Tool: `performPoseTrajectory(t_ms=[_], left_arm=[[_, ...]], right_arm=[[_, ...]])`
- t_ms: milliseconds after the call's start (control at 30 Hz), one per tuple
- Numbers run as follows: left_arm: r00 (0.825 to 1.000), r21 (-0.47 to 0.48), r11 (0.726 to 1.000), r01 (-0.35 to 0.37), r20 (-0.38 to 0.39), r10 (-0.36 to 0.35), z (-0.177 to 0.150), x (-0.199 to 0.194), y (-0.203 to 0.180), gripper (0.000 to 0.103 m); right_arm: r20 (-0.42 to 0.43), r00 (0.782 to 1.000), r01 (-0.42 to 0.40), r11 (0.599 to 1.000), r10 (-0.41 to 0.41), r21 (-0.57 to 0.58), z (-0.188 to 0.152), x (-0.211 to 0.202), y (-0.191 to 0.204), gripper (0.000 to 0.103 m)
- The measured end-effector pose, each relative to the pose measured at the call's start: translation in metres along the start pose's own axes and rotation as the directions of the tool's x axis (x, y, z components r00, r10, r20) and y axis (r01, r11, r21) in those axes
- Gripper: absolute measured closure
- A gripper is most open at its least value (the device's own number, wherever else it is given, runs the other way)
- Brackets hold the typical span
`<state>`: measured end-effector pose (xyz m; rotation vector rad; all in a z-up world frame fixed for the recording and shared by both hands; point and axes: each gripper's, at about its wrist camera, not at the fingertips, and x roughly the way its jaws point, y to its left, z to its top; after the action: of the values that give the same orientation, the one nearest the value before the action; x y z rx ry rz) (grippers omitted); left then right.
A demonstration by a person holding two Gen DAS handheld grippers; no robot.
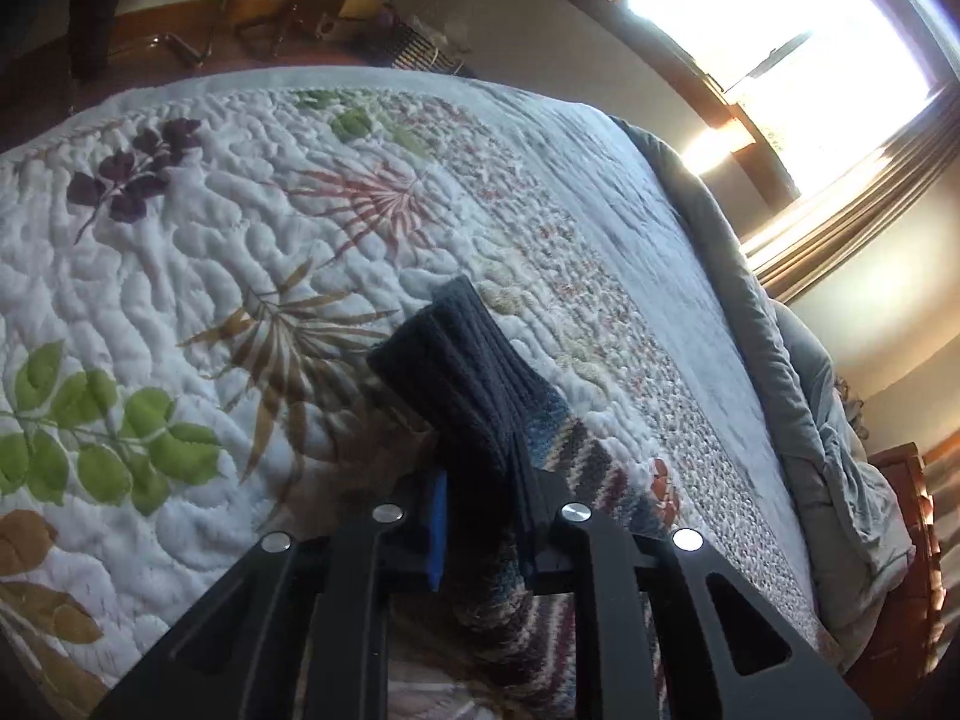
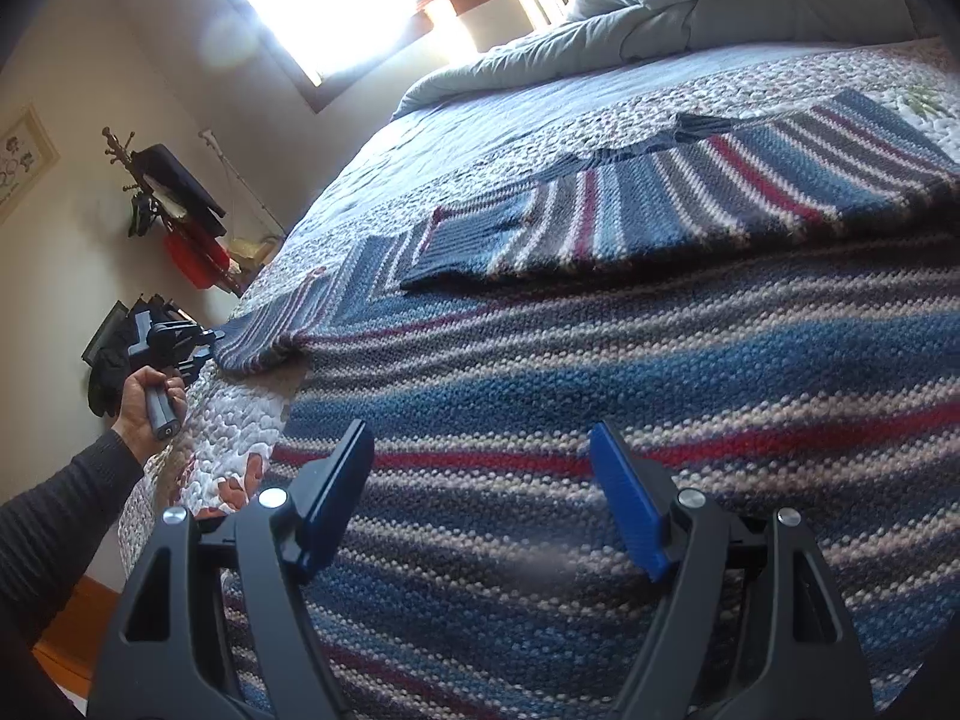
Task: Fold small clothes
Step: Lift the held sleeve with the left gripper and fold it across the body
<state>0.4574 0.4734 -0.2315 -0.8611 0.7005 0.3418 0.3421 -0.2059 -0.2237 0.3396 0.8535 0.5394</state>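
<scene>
Your left gripper [image 1: 489, 516] has its jaws clamped on the dark ribbed cuff [image 1: 456, 354] of a striped knit sweater [image 2: 600, 450]; in the left wrist view that cuff sticks up from between the blue pads toward the centre of the frame, with the banded sleeve running back under the gripper at the bottom. The leaf-printed white quilt [image 1: 180, 240] fills the left and centre of that view, and a bright window [image 1: 780, 18] sits upper right.

In the right wrist view, your right gripper [image 2: 480, 498] stands spread wide at the bottom of the frame, its blue pads [image 2: 630, 510] apart and pinching nothing, just over the sweater's body, which covers the lower and right parts of the frame. The sleeve [image 2: 264, 342] stretches to the left edge of the bed, where your left hand [image 2: 150, 402] holds its gripper at the sleeve's end. A rumpled grey duvet [image 2: 660, 6] lies at the upper right.
</scene>
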Motion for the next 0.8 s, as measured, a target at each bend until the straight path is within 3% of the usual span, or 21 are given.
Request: performPoseTrajectory(t_ms=[167, 300, 500, 800], left_arm=[[0.998, 0.073, 0.997, 0.024, 0.054, -0.028, -0.007, -0.034, -0.039, 0.088], [0.995, 0.174, 0.983, 0.05, 0.082, -0.065, -0.018, -0.067, -0.092, 0.088], [0.99, 0.295, 0.949, 0.107, 0.053, -0.128, -0.051, -0.093, -0.175, 0.089], [0.978, 0.398, 0.896, 0.195, -0.016, -0.206, -0.108, -0.103, -0.272, 0.089]], right_arm=[[0.038, 0.999, 0.003, 1.0, -0.004, 0.022, 0.008, -0.011, -0.008, 0.028], [0.051, 0.998, 0.043, 0.998, -0.045, 0.041, 0.014, -0.014, -0.016, 0.028], [0.067, 0.993, 0.091, 0.995, -0.094, 0.05, 0.022, -0.023, -0.024, 0.028], [0.085, 0.991, 0.097, 0.993, -0.102, 0.064, 0.027, -0.035, -0.037, 0.028]])
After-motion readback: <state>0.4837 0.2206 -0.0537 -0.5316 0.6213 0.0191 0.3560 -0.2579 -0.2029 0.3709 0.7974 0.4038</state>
